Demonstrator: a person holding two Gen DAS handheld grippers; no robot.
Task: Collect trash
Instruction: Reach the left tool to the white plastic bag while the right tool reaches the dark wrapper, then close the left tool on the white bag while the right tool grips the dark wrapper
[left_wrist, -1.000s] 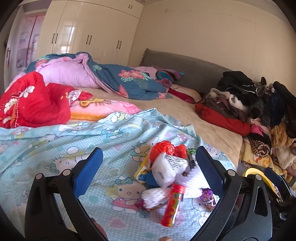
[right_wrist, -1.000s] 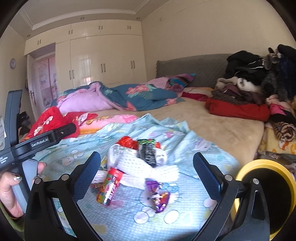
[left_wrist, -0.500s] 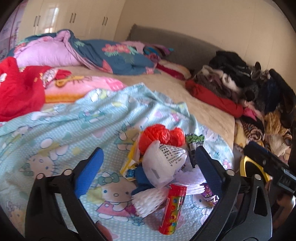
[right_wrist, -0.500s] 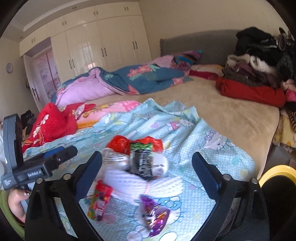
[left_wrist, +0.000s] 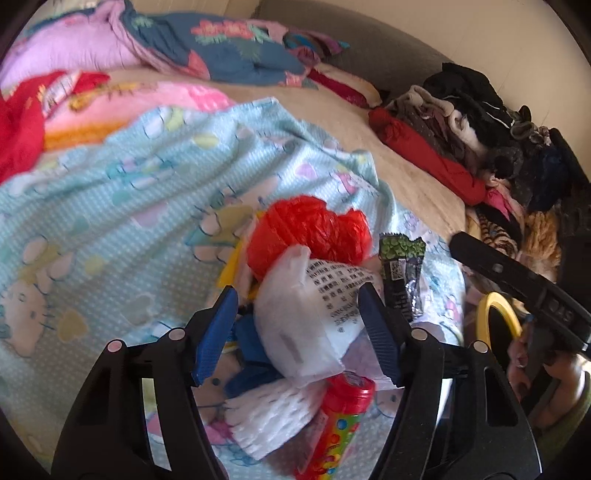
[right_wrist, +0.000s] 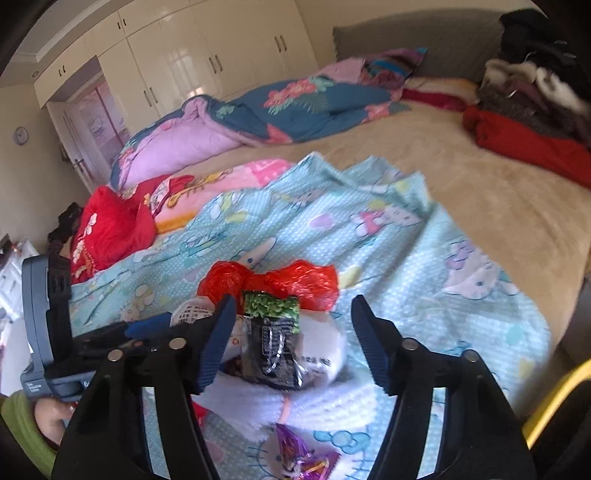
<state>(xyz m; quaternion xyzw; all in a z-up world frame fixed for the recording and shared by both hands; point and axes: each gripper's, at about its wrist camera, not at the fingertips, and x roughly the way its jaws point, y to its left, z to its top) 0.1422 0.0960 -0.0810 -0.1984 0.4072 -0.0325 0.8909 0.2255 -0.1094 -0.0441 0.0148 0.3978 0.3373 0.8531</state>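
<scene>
A trash pile lies on the light blue cartoon-print sheet (left_wrist: 155, 177). In the left wrist view my left gripper (left_wrist: 297, 325) is closing around a white printed plastic bag (left_wrist: 306, 314); the blue pads do not press it. A red plastic bag (left_wrist: 306, 232) lies behind, a red candy tube (left_wrist: 340, 424) and white foam net (left_wrist: 269, 413) lie below. In the right wrist view my right gripper (right_wrist: 295, 339) is closing with a black-and-green snack wrapper (right_wrist: 273, 339) between its jaws, untouched. The red bag (right_wrist: 273, 280) lies beyond it, a purple wrapper (right_wrist: 303, 458) nearer.
A yellow-rimmed bin (right_wrist: 554, 398) stands at the bed's near right corner. Piled clothes (left_wrist: 480, 129) fill the right side of the bed, quilts (right_wrist: 258, 110) and a red garment (right_wrist: 110, 229) the far and left side. White wardrobes (right_wrist: 184, 66) line the back wall.
Both grippers have come down and closer to the trash pile, tilting downward. Both pairs of jaws have narrowed from wide open to about the width of the items between them.
</scene>
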